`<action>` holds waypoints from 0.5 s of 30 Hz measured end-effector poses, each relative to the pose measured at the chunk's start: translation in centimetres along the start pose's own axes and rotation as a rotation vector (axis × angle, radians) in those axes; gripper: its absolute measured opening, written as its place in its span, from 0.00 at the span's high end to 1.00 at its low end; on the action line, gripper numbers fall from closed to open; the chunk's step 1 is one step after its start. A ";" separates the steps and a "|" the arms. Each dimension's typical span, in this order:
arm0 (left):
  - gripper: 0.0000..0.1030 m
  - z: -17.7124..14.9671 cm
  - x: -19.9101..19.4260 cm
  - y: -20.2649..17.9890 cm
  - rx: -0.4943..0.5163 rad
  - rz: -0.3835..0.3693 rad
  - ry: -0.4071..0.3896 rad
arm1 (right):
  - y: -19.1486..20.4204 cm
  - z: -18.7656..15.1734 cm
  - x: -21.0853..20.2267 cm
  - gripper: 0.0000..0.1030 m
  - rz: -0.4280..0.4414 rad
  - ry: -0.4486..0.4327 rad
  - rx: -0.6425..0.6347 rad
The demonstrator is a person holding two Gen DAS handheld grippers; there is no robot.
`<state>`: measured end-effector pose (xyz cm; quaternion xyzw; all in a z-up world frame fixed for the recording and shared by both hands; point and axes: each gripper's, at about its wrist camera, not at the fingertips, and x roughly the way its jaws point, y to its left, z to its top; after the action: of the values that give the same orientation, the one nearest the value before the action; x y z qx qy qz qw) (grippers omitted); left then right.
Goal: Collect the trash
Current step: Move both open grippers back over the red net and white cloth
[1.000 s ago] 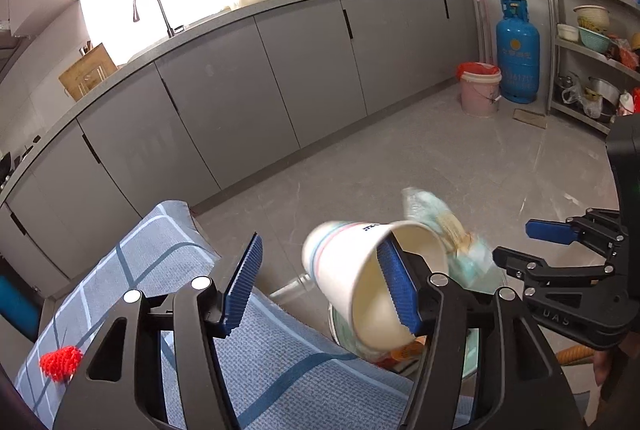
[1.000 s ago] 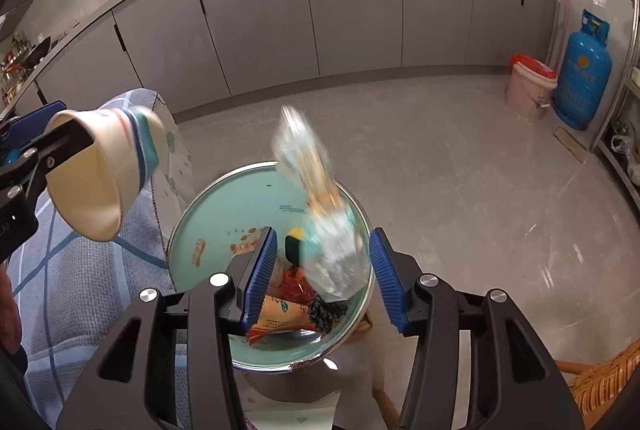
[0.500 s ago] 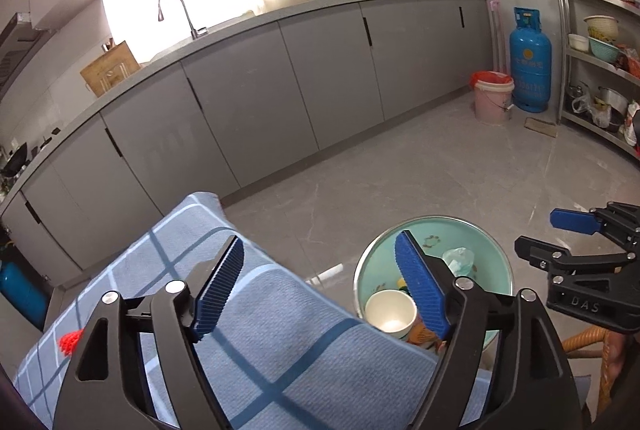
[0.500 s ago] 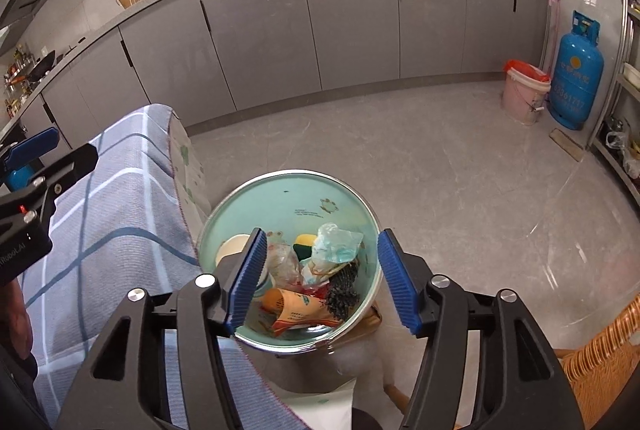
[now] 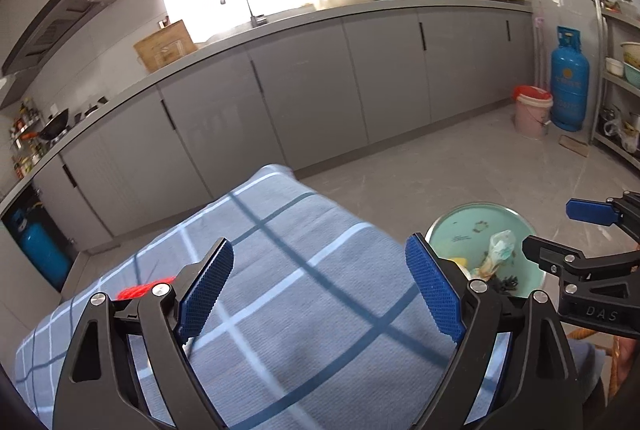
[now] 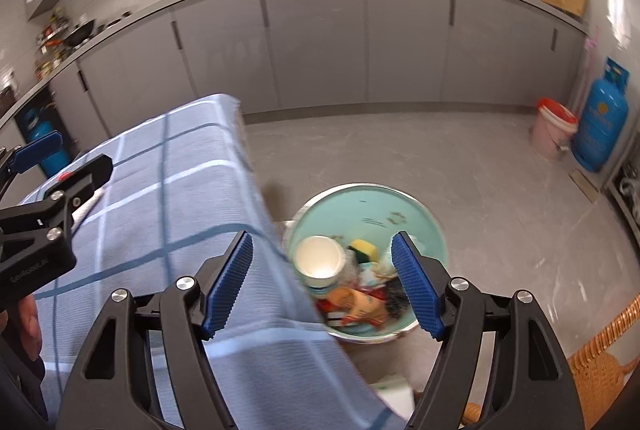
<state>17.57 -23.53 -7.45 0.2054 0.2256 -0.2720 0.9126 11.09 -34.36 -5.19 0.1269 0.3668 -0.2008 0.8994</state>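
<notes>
The letters "DAS" show in relief on the right tongs (image 5: 560,230); no other writing is legible. A table under a blue cloth with white and dark checks (image 5: 304,294) stands on a grey tiled kitchen floor (image 6: 460,157), facing grey cabinets. Beside it, a round mint-green bin (image 6: 372,209) holds the trash: one white paper cup (image 6: 320,258), one yellow sponge (image 6: 365,250) and crumpled wrappers. The left tongs (image 5: 320,290) and right tongs are both spreading, nothing between them.
</notes>
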 end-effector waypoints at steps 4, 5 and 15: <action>0.16 -1.3 -0.5 2.6 -0.029 0.040 0.021 | 2.8 0.2 0.0 0.29 0.030 0.005 -0.044; 0.16 -1.7 -0.6 3.3 -0.038 0.052 0.026 | 3.5 0.2 0.0 0.29 0.038 0.005 -0.055; 0.16 -4.4 -1.4 7.7 -0.093 0.124 0.062 | 8.2 0.0 0.2 0.28 0.075 0.012 -0.118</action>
<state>19.68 -14.88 -8.35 0.1845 0.2529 -0.1975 0.9290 14.95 -27.19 -4.65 0.0887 0.3782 -0.1442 0.9101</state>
